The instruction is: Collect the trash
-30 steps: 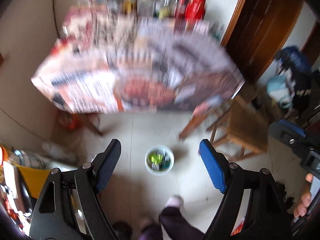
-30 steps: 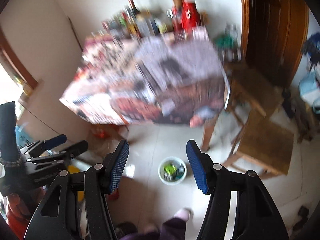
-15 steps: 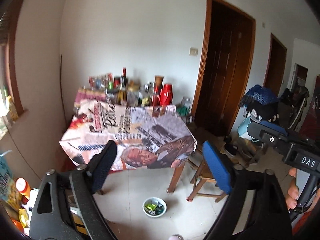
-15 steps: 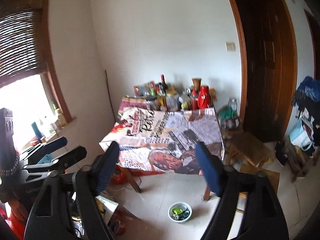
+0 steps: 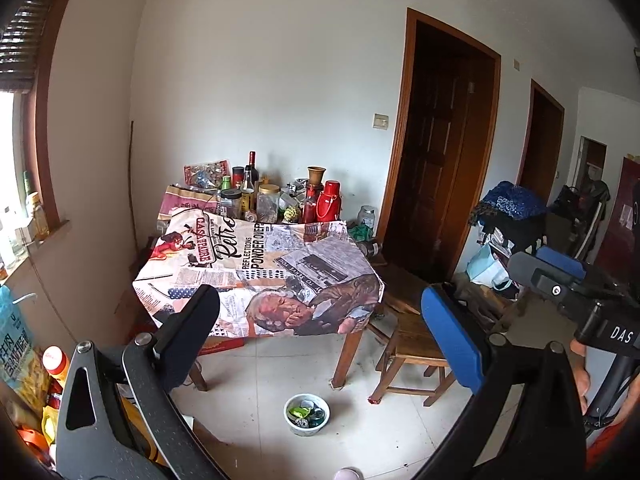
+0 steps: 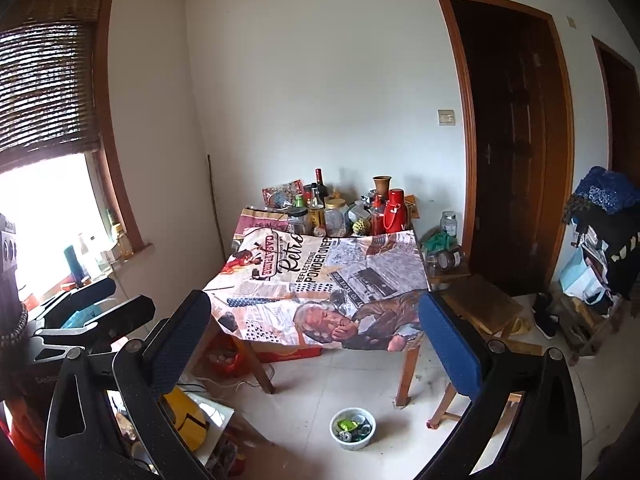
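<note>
A white bowl holding small bits of trash, green wrappers and caps, stands on the tiled floor in front of the table; it also shows in the right wrist view. My left gripper is open and empty, held high and well back from the bowl. My right gripper is open and empty too, also high above the floor. The right gripper shows at the right edge of the left wrist view, and the left gripper at the left edge of the right wrist view.
A table under a newspaper-print cloth carries bottles, jars and a red flask at its back. A wooden stool stands right of it. Bags and clutter sit at the left, piled belongings by the dark door.
Both grippers have tilted up and pulled back from a downward look at the bowl, so the whole room now shows. Both jaws stay open and empty.
</note>
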A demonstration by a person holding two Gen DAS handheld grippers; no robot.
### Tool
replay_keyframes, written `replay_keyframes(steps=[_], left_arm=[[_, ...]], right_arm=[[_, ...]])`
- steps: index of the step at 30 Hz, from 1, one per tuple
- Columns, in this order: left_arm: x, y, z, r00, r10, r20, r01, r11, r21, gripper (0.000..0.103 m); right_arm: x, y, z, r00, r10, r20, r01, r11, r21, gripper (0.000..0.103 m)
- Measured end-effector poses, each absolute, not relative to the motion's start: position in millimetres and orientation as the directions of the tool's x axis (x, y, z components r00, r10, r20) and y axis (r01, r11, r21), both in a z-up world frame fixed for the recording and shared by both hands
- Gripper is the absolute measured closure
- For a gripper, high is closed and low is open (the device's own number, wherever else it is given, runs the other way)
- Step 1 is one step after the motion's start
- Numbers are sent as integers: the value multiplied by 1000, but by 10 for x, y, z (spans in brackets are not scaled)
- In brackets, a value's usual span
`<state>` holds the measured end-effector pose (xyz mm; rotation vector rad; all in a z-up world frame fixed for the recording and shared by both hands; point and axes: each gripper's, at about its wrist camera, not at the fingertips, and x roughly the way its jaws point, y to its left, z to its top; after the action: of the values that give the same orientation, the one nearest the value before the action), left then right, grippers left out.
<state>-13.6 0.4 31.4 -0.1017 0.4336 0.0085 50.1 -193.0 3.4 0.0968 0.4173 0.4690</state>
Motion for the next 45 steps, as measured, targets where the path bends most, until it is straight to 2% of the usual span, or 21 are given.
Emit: replay_keyframes(steps=[45], left_arm=[[-228,70,330,907,-32,-421,-10,995,-97,1]], right_arm=[[284,-1889,123,816,428,-389,-410,902,134,0]])
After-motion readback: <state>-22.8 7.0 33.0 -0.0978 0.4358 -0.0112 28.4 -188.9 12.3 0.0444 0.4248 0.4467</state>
